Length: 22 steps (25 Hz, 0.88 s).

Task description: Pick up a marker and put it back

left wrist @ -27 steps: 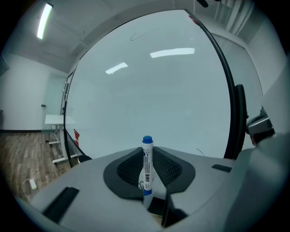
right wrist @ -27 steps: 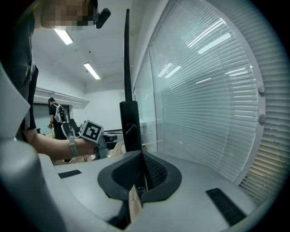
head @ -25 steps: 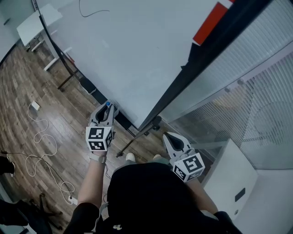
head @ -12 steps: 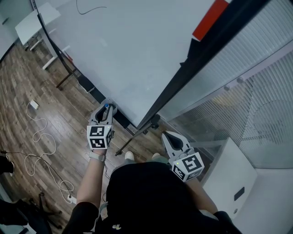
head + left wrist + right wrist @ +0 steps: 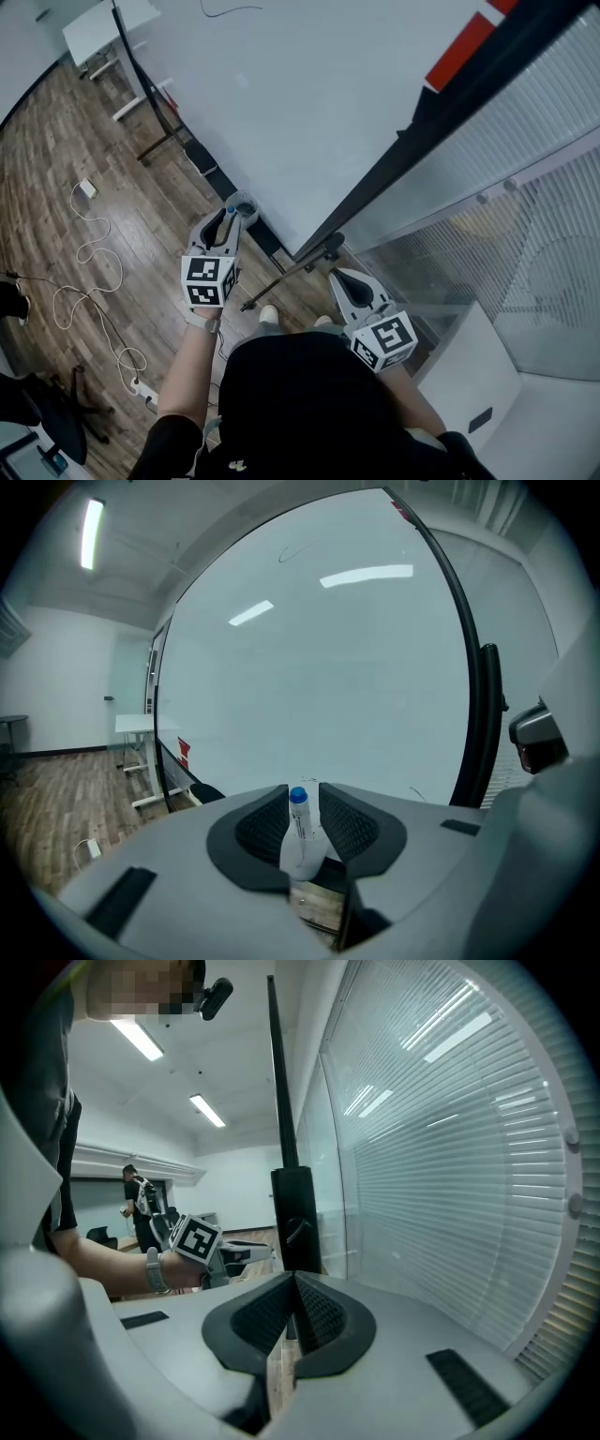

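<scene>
- left gripper [image 5: 302, 803]: jaws clamped on a marker [image 5: 298, 829], which stands upright between the pads with its blue cap up
- in the head view, the left gripper [image 5: 229, 217] and marker [image 5: 231, 213] are just beside the lower edge of the whiteboard [image 5: 309, 103], clear of its surface; can't tell if the tip touches anything
- right gripper [image 5: 292, 1286]: jaws pressed together with nothing between them; in the head view it [image 5: 340, 276] is held low near the board's stand, well apart from the marker
- handling, my read: light, stiff plastic barrel, smooth so likely to slip or twist in the pads
- best hold looks like mid-barrel, below the cap, since a pinch on the cap could pop it off
- not fragile; moderate squeeze should do
</scene>
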### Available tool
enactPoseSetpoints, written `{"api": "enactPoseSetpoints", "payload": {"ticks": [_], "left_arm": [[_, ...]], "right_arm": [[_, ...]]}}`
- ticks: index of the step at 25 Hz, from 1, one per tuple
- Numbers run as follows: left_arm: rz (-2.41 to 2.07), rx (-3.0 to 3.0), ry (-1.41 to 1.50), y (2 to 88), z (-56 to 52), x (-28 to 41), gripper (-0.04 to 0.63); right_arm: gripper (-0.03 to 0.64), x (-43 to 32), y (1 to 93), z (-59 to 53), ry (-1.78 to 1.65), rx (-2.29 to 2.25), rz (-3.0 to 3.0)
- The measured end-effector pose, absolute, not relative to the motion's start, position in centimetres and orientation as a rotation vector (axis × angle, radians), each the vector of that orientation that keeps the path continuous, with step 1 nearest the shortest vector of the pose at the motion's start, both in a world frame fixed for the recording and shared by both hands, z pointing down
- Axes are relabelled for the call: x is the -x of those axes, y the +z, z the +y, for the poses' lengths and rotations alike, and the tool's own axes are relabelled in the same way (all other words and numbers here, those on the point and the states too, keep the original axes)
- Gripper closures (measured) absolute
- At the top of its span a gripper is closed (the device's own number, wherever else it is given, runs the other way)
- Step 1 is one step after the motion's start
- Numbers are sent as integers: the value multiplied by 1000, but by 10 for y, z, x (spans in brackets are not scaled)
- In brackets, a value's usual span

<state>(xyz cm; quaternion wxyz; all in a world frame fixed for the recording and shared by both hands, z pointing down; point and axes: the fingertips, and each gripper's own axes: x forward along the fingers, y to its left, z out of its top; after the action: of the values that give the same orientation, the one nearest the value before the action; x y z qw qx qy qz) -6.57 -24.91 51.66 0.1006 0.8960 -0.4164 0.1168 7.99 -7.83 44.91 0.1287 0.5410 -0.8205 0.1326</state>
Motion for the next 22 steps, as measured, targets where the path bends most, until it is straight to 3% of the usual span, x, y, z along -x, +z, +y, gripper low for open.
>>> {"api": "enactPoseSetpoints", "payload": {"ticks": [22], "left_arm": [[-1378, -2560, 334, 483, -126, 146, 483]], "right_arm": [[589, 45, 460, -89, 399, -1035, -2674]]}}
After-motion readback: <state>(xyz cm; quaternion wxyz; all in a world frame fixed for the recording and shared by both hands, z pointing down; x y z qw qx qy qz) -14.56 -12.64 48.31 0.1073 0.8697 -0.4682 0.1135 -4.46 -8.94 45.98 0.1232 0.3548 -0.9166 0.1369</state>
